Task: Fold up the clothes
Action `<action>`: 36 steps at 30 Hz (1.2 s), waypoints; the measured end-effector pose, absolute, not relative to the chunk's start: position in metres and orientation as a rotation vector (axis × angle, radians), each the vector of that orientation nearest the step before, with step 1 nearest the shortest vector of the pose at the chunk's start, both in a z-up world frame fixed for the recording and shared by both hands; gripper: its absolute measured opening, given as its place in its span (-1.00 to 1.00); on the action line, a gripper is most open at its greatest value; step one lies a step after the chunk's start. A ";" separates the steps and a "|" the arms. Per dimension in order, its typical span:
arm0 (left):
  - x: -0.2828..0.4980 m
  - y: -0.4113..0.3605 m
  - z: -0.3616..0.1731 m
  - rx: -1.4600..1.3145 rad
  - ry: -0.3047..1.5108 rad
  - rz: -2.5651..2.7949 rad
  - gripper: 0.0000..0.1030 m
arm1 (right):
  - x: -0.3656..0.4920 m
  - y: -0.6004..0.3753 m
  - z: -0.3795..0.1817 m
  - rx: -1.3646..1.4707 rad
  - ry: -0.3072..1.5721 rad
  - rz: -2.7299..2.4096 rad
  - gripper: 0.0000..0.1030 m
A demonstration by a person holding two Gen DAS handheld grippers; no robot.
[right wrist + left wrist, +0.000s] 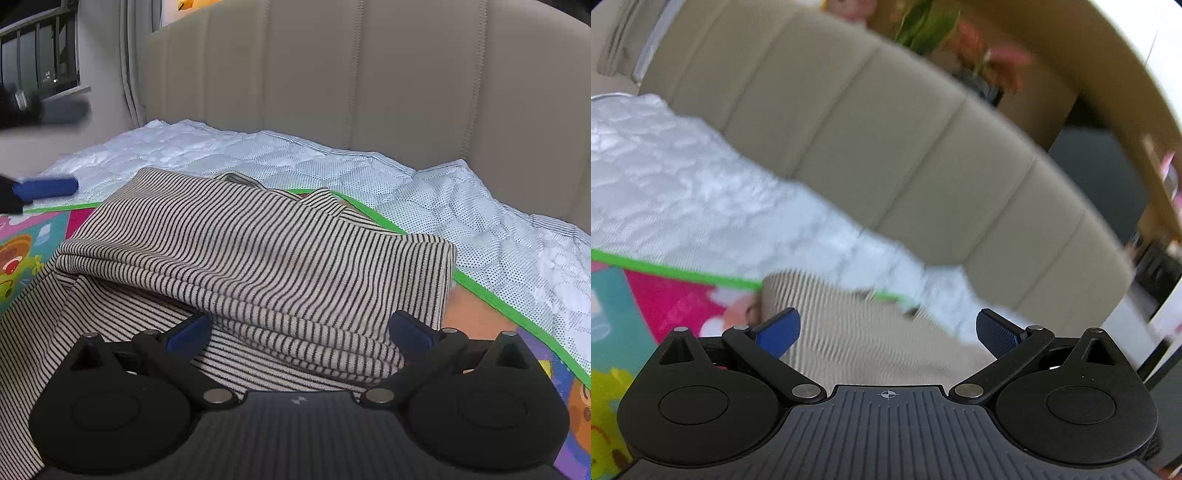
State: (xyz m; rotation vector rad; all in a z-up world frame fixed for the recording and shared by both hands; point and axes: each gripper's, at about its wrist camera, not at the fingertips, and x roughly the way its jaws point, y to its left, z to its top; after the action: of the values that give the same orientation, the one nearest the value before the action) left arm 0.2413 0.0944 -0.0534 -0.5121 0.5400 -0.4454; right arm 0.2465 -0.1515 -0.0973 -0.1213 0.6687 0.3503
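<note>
While both tongs (888, 334) (299, 334) gape, striped shirt (258, 258) lies folded on mat (480, 317).

Two wrist fisheyes, low over a bed

Each looks forward close over the beige black-striped knit garment (258, 258) toward the padded beige headboard (886, 147); the left view is tilted, and both share the white quilted cover (332, 166).

A colourful play mat (491, 317) with a green border is lying over a white quilted mattress pad (406, 188), which is butting against a beige padded headboard (369, 74). Blurred flowers (990, 59) are showing beyond.
</note>
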 end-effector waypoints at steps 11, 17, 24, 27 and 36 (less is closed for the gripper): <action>0.262 0.063 -0.084 -0.353 0.785 -0.446 1.00 | 0.245 -0.148 -0.097 -0.140 0.677 0.347 1.00; 0.256 0.056 -0.084 -0.291 0.779 -0.447 1.00 | 0.242 -0.147 -0.091 -0.150 0.686 0.361 1.00; 0.252 0.068 -0.080 -0.376 0.791 -0.452 1.00 | 0.229 -0.169 -0.058 -0.007 0.629 0.346 1.00; 0.253 0.071 -0.079 -0.400 0.799 -0.449 1.00 | 0.236 -0.182 -0.053 0.059 0.608 0.268 0.90; 0.262 0.116 -0.061 -0.609 0.835 -0.414 1.00 | 0.265 -0.235 -0.062 0.208 0.819 0.278 0.41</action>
State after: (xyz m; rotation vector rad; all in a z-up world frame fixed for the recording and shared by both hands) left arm 0.2620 0.1157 -0.0613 -0.6088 0.8348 -0.4140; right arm 0.2648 -0.2354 -0.0618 0.2079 0.8192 0.2776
